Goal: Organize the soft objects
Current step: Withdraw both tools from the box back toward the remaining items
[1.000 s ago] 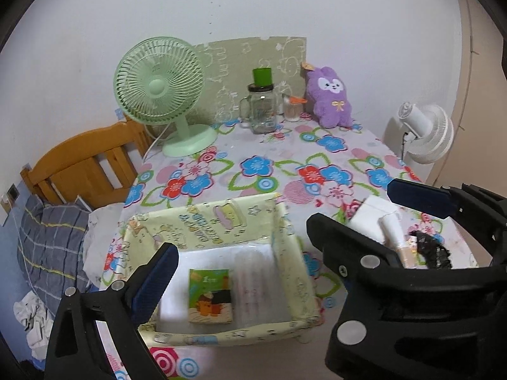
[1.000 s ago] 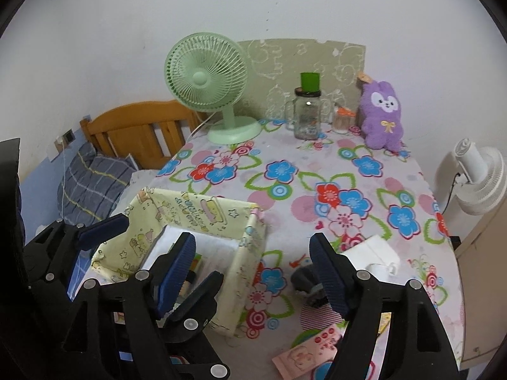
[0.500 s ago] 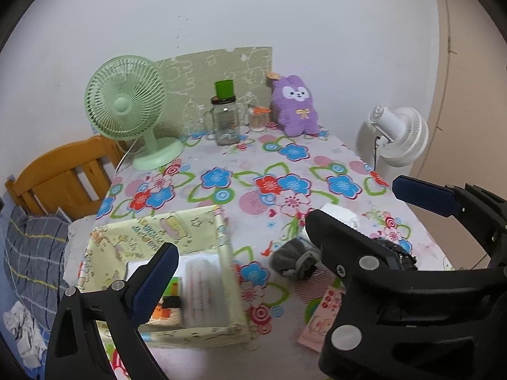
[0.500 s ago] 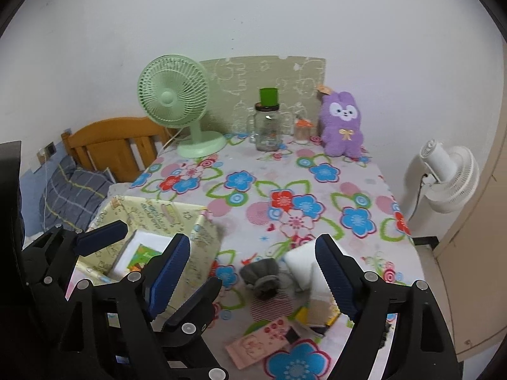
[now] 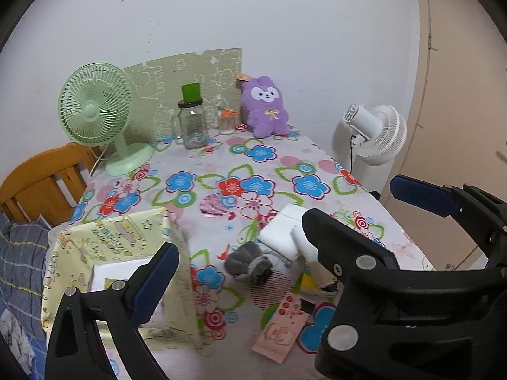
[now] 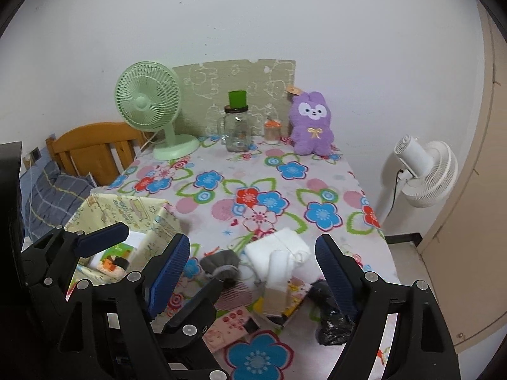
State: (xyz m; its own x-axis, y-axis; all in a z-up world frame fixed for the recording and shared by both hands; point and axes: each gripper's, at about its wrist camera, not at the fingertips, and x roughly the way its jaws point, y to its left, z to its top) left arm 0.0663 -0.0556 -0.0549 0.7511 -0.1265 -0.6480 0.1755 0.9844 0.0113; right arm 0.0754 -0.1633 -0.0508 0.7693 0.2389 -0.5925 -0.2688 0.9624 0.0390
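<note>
1. Right gripper (image 6: 253,269): jaws wide, just opening, nothing gripped.
2. Left gripper (image 5: 279,231): fingers wide, empty.
3. Grey sock (image 6: 220,266) at 12 o'clock, touching white cloth (image 6: 279,250).
4. Yellow fabric box (image 5: 126,237) at 9 o'clock.
5. Purple plush (image 6: 312,123) far, 1 o'clock.

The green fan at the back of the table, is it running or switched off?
Cannot tell. The green fan stands upright, but its grille hides the blades, so no spinning or stillness shows.
</note>
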